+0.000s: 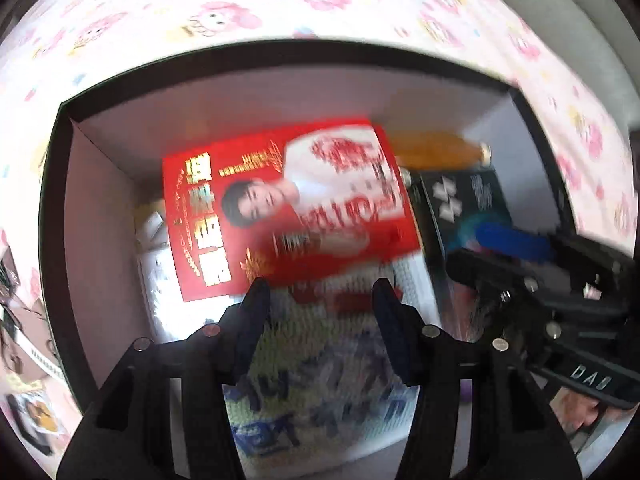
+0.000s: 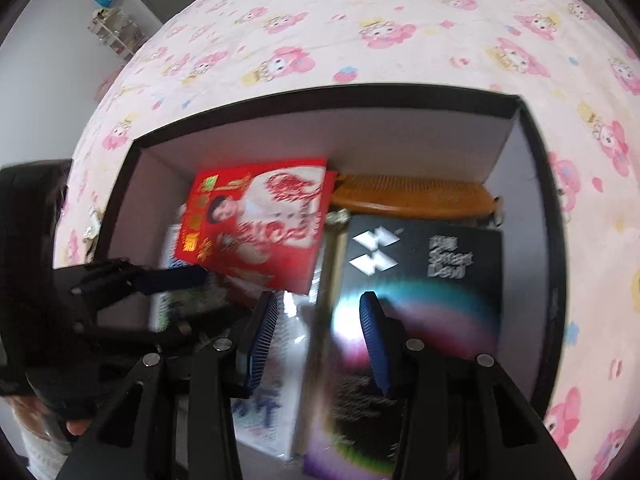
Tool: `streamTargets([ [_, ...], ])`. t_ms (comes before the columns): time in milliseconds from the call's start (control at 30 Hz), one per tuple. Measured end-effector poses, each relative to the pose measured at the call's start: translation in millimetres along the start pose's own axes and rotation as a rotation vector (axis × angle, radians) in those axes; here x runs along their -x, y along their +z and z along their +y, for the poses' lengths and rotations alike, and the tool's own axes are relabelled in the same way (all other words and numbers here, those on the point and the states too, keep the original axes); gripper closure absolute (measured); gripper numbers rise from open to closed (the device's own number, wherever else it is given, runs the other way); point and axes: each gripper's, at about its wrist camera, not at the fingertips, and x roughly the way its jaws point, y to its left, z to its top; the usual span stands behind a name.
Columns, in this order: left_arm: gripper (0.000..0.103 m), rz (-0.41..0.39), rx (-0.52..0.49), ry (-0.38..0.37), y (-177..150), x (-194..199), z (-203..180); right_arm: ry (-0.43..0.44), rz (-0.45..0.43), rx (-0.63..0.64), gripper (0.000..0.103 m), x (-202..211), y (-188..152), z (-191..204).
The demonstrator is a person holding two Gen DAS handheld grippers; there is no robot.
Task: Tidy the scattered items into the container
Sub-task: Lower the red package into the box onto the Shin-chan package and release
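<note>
We found the container (image 2: pixel 532 184) on the bed already holding a red packet (image 1: pixel 280 208), an orange comb (image 2: pixel 412 196) and a black box (image 2: pixel 424 280). Our left gripper (image 1: pixel 318 292) and right gripper (image 2: pixel 318 316) hovered inside it, fingers parted and empty; a few items near its left rim (image 1: pixel 36 412) seemed left.

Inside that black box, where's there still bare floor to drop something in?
Bare floor shows only along the black box's far wall and left wall, beside the red printed packet. The right half is crowded: an orange comb and a black rainbow-print box fill it.
</note>
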Motion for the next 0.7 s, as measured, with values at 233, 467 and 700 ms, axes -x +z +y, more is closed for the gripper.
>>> streamTargets([
  [233,0.049,-0.055,0.11,-0.066,-12,22,11,0.015,-0.111,0.026,0.076,26,3,-5],
  [467,0.05,-0.147,0.25,-0.139,-9,38,25,0.053,-0.026,0.008,0.076,-12,24,4],
  [700,0.049,-0.175,0.254,-0.131,-16,48,23,0.128,0.056,-0.009,0.073,-39,32,6],
])
